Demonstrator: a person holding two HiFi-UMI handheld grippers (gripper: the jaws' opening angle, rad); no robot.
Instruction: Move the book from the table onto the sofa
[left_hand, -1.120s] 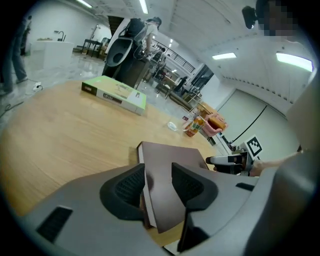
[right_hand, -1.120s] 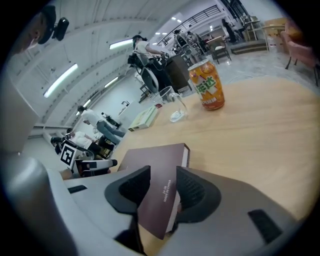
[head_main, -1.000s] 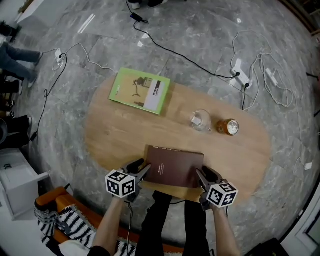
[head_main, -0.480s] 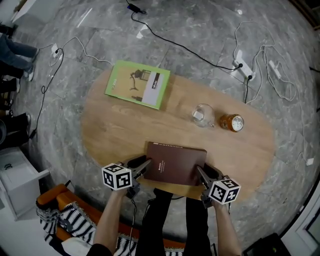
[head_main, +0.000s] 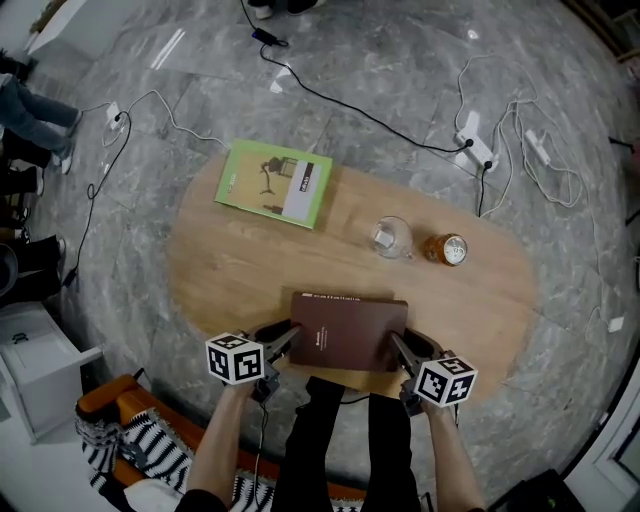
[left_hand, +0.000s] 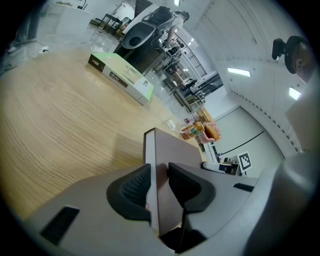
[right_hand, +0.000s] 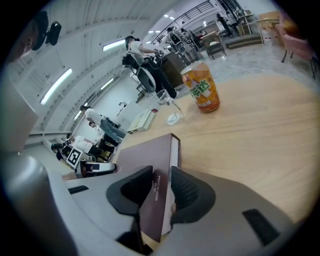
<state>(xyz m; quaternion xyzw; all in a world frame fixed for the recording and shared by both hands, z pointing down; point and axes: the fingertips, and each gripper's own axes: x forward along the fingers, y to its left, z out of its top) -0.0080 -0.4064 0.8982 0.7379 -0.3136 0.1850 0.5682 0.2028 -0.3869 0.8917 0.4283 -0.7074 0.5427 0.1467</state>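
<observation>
A dark brown book (head_main: 348, 332) lies at the near edge of the oval wooden table (head_main: 250, 270). My left gripper (head_main: 290, 335) grips its left edge and my right gripper (head_main: 398, 345) its right edge. Both pairs of jaws have just been closing with the book between them. In the left gripper view the pads of the left gripper (left_hand: 159, 185) press on the book (left_hand: 167, 150) from both sides. In the right gripper view the right gripper (right_hand: 161, 192) clamps the book (right_hand: 150, 150) near its spine.
A green book (head_main: 275, 183) lies at the table's far left. A glass (head_main: 390, 238) and an orange can (head_main: 445, 250) stand at the right. Cables and a power strip (head_main: 475, 150) lie on the stone floor. An orange seat with striped fabric (head_main: 120, 430) is at lower left.
Both grippers' jaws have narrowed onto the side edges of the brown book. The hands and the book stay at the table's near edge.
</observation>
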